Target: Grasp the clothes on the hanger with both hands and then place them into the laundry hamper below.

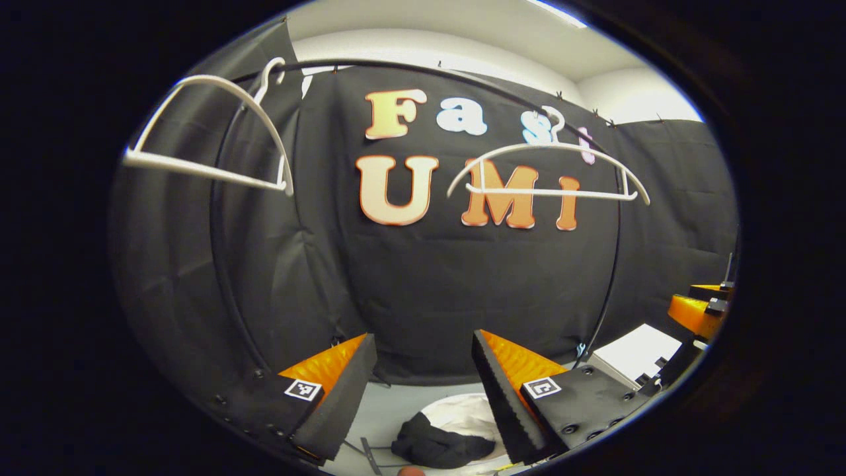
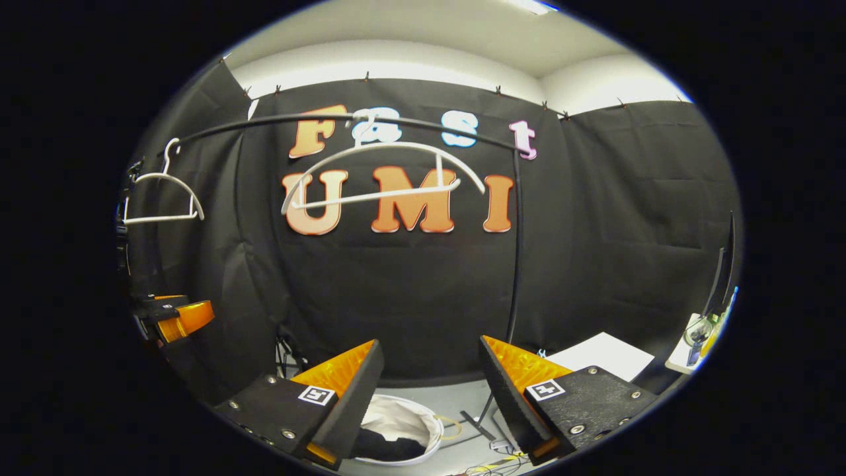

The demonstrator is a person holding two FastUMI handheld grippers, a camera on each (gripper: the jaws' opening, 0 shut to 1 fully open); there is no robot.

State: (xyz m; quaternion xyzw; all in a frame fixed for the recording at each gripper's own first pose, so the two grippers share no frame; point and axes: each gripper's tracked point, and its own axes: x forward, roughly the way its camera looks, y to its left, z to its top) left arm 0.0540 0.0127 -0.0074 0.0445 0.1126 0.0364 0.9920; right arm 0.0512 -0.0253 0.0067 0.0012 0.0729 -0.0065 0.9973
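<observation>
Here both grippers gape with nothing between their fingers — the left gripper [image 1: 423, 390] and the right gripper [image 2: 429, 390] alike. Directly below them the dark clothes [image 1: 439, 444] already lie in the white laundry hamper [image 2: 433, 423], slightly nearer the left. Farther up, two hangers [image 1: 548, 175] hang bare on the rail — well apart.

Dark clothes [image 1: 439, 444] inside white hamper [image 1: 462, 411], hangers [image 1: 548, 175] bare
</observation>
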